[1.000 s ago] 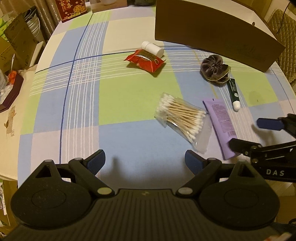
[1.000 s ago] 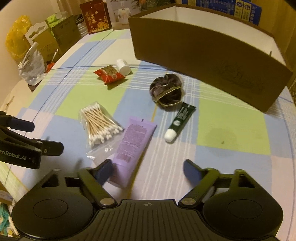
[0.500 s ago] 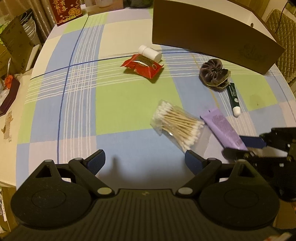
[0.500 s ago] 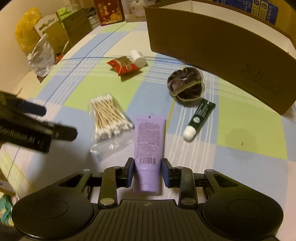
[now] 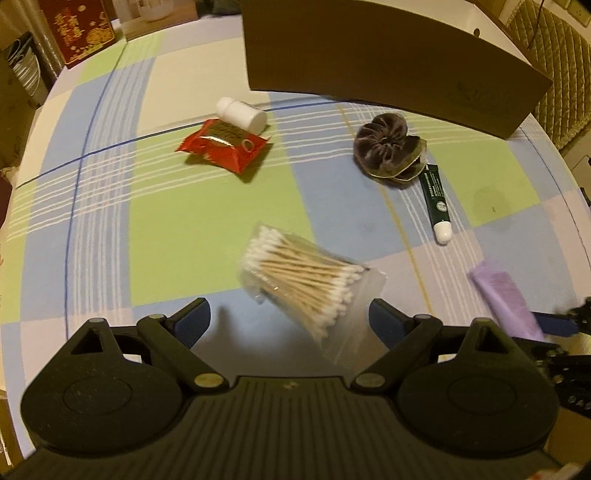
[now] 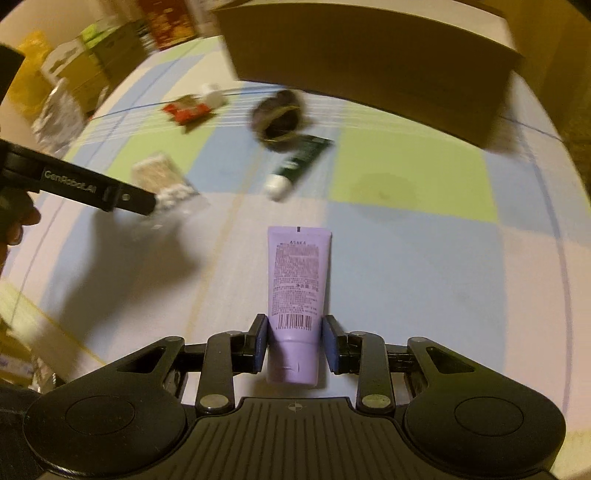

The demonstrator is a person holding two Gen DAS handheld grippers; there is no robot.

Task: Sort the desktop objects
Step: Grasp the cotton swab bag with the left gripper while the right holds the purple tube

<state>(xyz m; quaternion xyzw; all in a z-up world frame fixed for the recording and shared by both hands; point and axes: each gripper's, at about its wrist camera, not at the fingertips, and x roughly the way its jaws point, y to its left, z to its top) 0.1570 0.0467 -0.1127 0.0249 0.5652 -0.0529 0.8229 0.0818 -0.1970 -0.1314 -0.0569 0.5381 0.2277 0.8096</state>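
My right gripper (image 6: pixel 295 341) is shut on the purple tube (image 6: pixel 297 284) and holds it above the table; the tube also shows at the right edge of the left wrist view (image 5: pixel 504 301). My left gripper (image 5: pixel 290 319) is open, with the bag of cotton swabs (image 5: pixel 306 280) lying between and just ahead of its fingers. On the cloth lie a red snack packet (image 5: pixel 223 146), a white bottle (image 5: pixel 242 114), a dark scrunchie (image 5: pixel 388 147) and a green tube (image 5: pixel 436 201). A large cardboard box (image 5: pixel 388 59) stands at the back.
The checked tablecloth (image 5: pixel 184 218) covers a round table whose edge curves at left and right. A red box (image 5: pixel 77 26) and clutter stand beyond the far left edge. A cushioned chair (image 5: pixel 554 66) is behind the box at right.
My right gripper has lifted the purple tube off the table and swung right. My left gripper has moved forward up to the cotton swab bag, still open.
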